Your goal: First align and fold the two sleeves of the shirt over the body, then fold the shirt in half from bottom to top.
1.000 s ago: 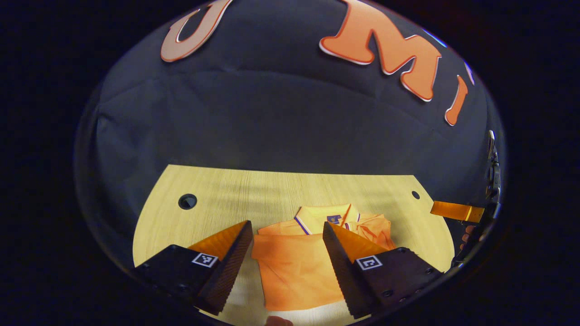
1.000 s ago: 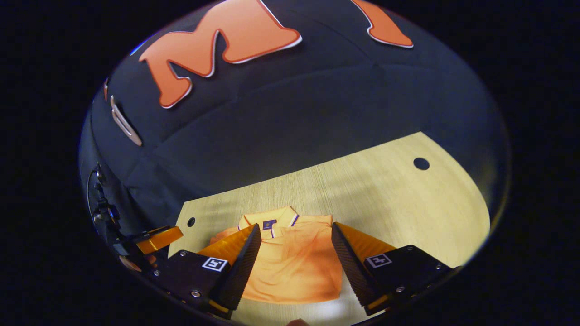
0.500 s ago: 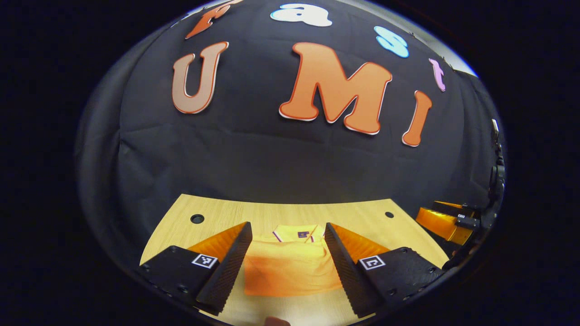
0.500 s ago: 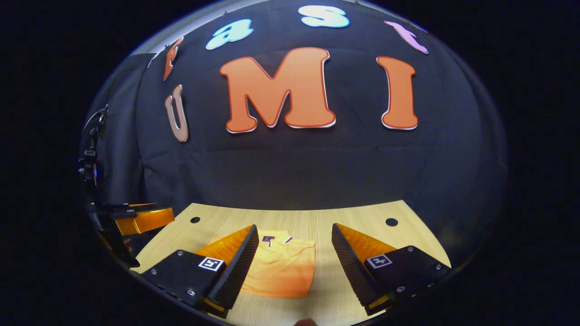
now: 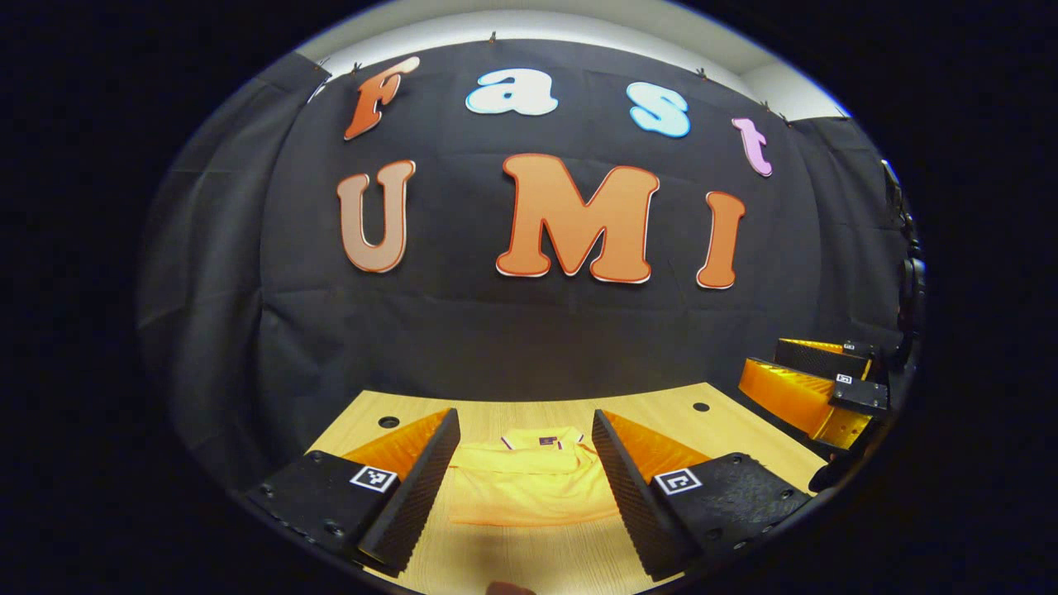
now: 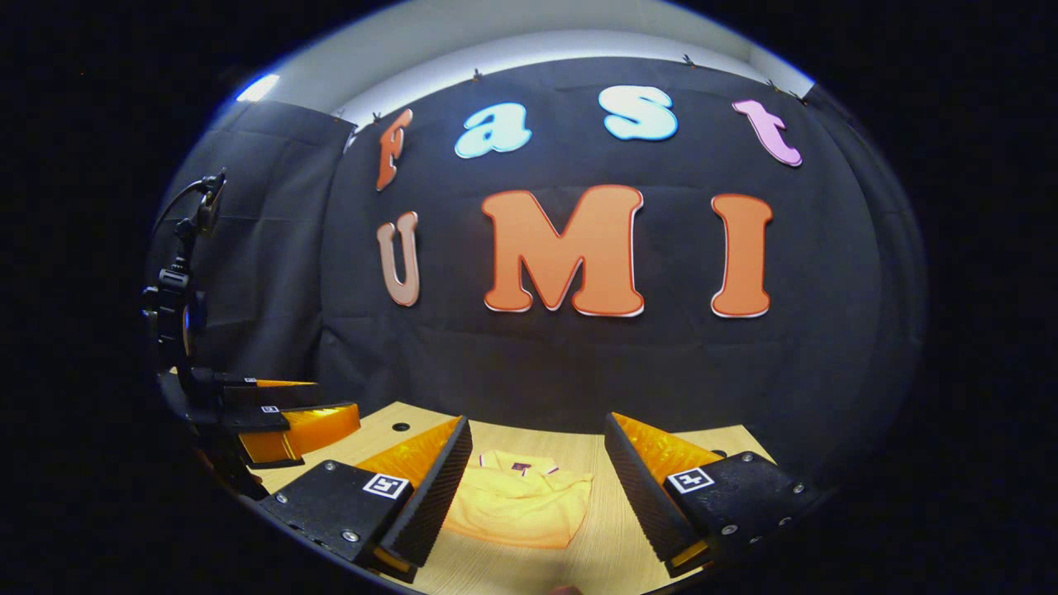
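Looks like you're basically done: the shirt (image 5: 529,483) sits folded into a compact rectangle, collar toward the desk's (image 5: 727,426) back edge, roughly mid-desk. Your left gripper (image 5: 522,487) and right gripper (image 6: 533,504) both hang above the near edge, jaws spread wide, holding nothing.

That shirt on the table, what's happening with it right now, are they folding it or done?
A person holds a two-finger gripper in each hand over a wooden table. The orange shirt lies on it as a compact folded rectangle, collar at the far side, sleeves tucked in, so the folding looks finished. The left gripper and the right gripper both hang above the table with jaws wide open, holding nothing and apart from the shirt. In the left gripper view, the right gripper appears off at the right edge.
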A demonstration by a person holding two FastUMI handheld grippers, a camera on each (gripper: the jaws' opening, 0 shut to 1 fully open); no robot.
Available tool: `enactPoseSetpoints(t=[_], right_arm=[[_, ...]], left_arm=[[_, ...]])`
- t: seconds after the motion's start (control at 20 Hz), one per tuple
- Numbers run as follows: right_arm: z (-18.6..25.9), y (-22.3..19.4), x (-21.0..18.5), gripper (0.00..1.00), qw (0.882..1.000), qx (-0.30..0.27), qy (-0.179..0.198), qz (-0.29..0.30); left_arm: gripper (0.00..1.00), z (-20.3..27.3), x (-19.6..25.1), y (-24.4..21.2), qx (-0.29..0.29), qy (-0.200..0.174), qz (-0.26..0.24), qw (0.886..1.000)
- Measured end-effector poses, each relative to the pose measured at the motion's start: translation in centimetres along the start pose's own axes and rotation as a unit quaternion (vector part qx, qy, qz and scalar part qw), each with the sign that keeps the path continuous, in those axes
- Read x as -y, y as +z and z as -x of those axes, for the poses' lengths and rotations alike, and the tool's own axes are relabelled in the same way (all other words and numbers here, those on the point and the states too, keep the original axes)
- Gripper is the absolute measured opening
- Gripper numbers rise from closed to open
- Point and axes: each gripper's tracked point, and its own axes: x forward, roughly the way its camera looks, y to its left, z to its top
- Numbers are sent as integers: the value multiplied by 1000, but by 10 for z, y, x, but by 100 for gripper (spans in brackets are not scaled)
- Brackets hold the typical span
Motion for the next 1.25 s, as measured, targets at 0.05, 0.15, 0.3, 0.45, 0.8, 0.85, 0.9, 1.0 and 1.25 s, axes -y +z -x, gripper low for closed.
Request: enactPoseSetpoints(t=[0.05,0.15,0.3,0.45,0.8,0.85,0.9,1.0,1.25], right_arm=[[6,5,-3,98,1000,13,5,9],[19,7,-12,97,1000,24,14,15],[33,6,-13,98,999,28,20,10],[45,2,-17,98,999,34,22,-2],[59,-2,-24,98,999,29,37,-5],[61,1,-26,100,999,34,38,-2],[61,3,-27,98,998,39,39,2],[60,4,-26,98,998,41,37,10],[58,4,-31,98,998,40,39,10]], left_arm=[[97,13,2,3,13,5,-7,1000],[96,32,3,11,43,19,-19,999],[97,53,5,15,71,42,-29,996],[97,67,14,8,71,42,-24,996],[98,89,30,13,90,30,-25,995],[96,91,33,14,99,27,-28,994],[98,95,35,17,107,26,-31,993],[98,98,39,25,122,21,-34,992],[96,93,29,22,117,28,-22,993]])
